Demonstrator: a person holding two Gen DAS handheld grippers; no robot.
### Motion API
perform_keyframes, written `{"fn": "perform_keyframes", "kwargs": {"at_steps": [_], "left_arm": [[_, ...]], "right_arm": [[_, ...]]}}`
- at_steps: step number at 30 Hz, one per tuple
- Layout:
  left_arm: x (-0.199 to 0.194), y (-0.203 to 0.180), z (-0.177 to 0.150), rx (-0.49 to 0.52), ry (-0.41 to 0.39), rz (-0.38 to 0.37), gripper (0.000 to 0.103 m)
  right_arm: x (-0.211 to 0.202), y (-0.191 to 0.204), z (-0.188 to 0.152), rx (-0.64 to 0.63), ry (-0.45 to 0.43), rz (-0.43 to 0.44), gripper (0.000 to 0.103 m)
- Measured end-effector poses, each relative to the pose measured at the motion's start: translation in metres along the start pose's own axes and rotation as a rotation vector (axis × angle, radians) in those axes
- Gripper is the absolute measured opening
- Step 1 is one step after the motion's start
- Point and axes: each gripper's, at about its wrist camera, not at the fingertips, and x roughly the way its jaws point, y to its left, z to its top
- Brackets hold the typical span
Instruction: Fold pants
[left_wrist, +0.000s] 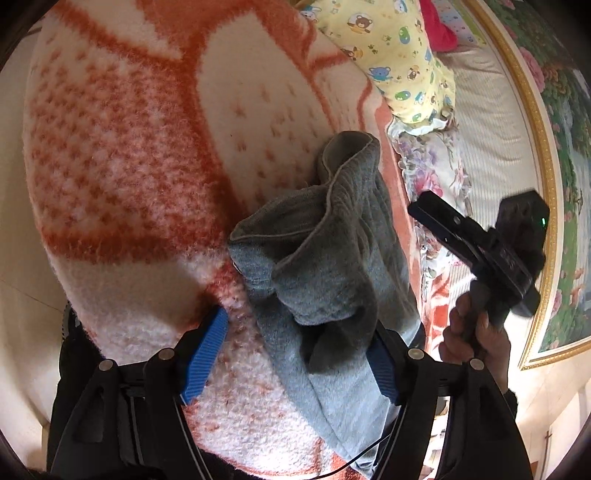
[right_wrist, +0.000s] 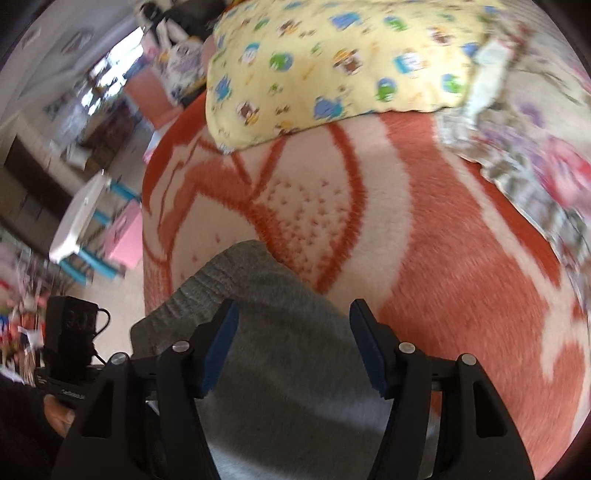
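The grey pants (left_wrist: 325, 266) lie crumpled on an orange-and-white blanket (left_wrist: 147, 147) on a bed. In the left wrist view my left gripper (left_wrist: 295, 358) is open, its blue pads (left_wrist: 205, 356) on either side of the bunched grey cloth, not closed on it. The right gripper (left_wrist: 480, 243) shows at the right, held in a hand above the bed edge. In the right wrist view the right gripper (right_wrist: 291, 347) is open over the flat grey pants (right_wrist: 280, 332), with the ribbed waistband (right_wrist: 207, 280) ahead of it. The view is motion-blurred.
A yellow cartoon-print pillow (right_wrist: 332, 62) lies at the far end of the bed, with a floral quilt (right_wrist: 535, 155) to the right. A gold-framed floral picture (left_wrist: 546, 147) is at the right. A white stool (right_wrist: 81, 221) and floor clutter are left of the bed.
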Motion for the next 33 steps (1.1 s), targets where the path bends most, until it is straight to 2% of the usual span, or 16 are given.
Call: {"fn": "perform_keyframes", "kwargs": {"at_steps": [5,9,10,11,12,13,14,15,16,18,27,33], "left_arm": [[0.004,-0.008,-0.003,0.002,-0.041,0.044,0.077],[0.010,-0.021,-0.005,0.082,-0.057,0.100,0.077],[0.010,-0.022,-0.005,0.099,-0.060,0.106,0.071],[0.011,-0.022,-0.004,0.104,-0.064,0.109,0.068],[0.010,-0.022,-0.002,0.110,-0.069,0.105,0.057],[0.010,-0.022,0.000,0.125,-0.071,0.087,0.035],[0.012,-0.022,0.003,0.136,-0.060,0.075,0.028],[0.013,-0.022,0.005,0.143,-0.049,0.063,0.023],[0.014,-0.023,0.006,0.146,-0.045,0.046,0.016],[0.012,-0.029,0.005,0.163,-0.054,0.031,0.014],[-0.011,-0.073,-0.007,0.252,-0.058,-0.080,0.014],[-0.011,-0.117,-0.028,0.337,-0.027,-0.146,0.014]], "right_arm": [[0.031,0.006,0.016,-0.089,0.095,0.003,0.064],[0.062,0.017,0.022,-0.161,0.151,-0.013,0.063],[0.067,0.020,0.022,-0.174,0.156,-0.020,0.054],[0.074,0.023,0.022,-0.188,0.167,-0.014,0.036],[0.079,0.026,0.021,-0.195,0.173,-0.005,0.034],[0.081,0.029,0.021,-0.204,0.169,-0.012,0.030],[0.081,0.031,0.020,-0.211,0.164,-0.018,0.018],[0.079,0.032,0.020,-0.205,0.157,-0.010,0.012],[0.075,0.032,0.020,-0.191,0.144,-0.008,0.009],[0.063,0.030,0.017,-0.167,0.109,-0.009,0.007],[-0.030,0.020,-0.007,-0.033,-0.101,0.005,0.007],[-0.096,0.010,-0.046,0.059,-0.225,-0.033,0.007]]}}
